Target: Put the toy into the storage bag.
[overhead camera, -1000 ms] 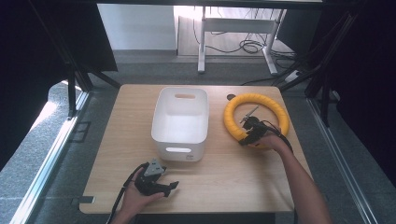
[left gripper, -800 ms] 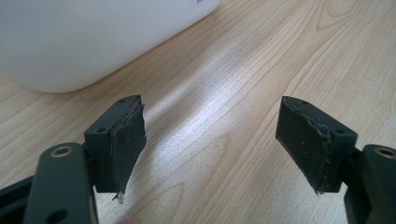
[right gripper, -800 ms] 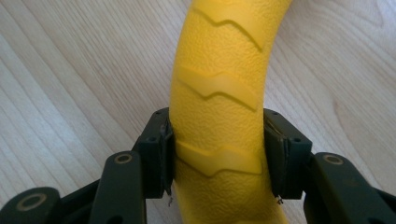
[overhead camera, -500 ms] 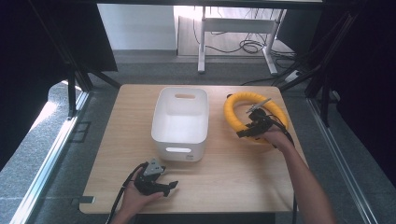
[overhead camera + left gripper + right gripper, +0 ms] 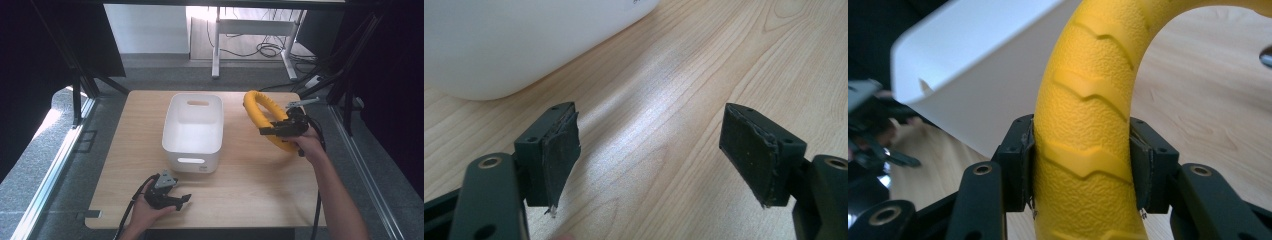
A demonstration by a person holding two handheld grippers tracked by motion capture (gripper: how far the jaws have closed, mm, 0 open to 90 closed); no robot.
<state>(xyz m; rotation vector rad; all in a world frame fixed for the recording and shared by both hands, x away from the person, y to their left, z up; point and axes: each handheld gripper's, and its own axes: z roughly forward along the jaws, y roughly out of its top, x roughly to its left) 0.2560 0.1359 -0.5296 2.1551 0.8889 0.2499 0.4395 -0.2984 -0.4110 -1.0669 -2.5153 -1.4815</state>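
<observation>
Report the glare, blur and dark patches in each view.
High view: bright daylight blows out the floor beyond the table, both sides are black. Left gripper view: a sheen on the wood; the white bin is soft. Right gripper view: the yellow ring is sharp, the bin behind it blurred.

wooden table point(image 5: 250, 180), grey floor point(image 5: 65, 165), desk legs point(image 5: 216, 45)

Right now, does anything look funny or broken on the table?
Nothing is broken or spilled. The yellow ring stands tilted up off the table because the right hand-held gripper grips it. The white bin sits upright.
</observation>
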